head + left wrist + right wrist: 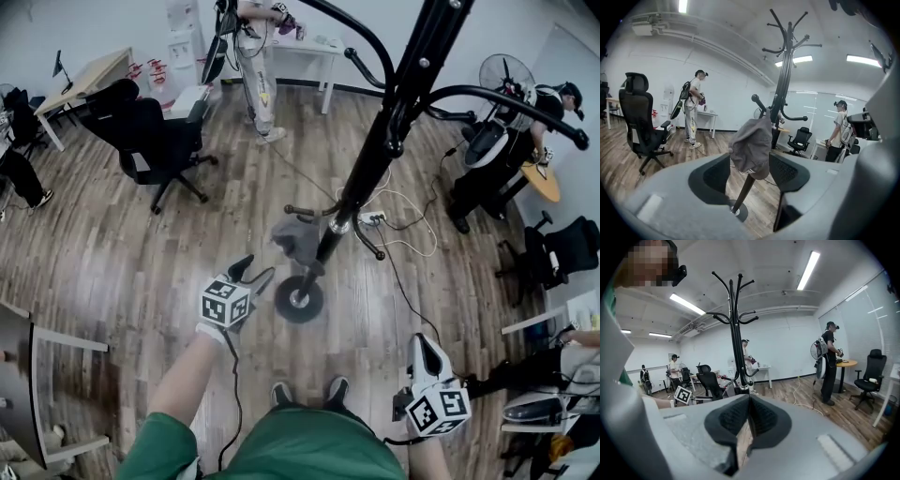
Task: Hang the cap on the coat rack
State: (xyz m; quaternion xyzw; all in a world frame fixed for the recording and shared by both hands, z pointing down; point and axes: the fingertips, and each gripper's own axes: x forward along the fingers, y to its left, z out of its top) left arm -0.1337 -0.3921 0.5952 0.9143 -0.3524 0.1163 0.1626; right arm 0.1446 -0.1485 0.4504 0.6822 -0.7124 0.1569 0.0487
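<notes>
The left claw [255,274] stood spread wide and pinched nothing; in its own view its pads [712,176] flanked the cap [751,147] but did not press on it; the cap hung just beyond them, draped over a low hook [757,101] of the rack [780,98], crown sagging and what seemed the brim lowest.

The cap looked light, soft and limp, grey cloth that would fold rather than hold its shape; neither slippery nor fragile. The stiffer brim seemed the best place to grip, or else the crown's rim; a pinch on loose cloth alone might tug it off the hook.

The right claw [427,349] was pressed together and empty, held low and well apart from the rack.

By count: one cap; one rack on one round base [298,302]; hooks in a low tier and a top tier, too many overlapping to count surely; two claws.
</notes>
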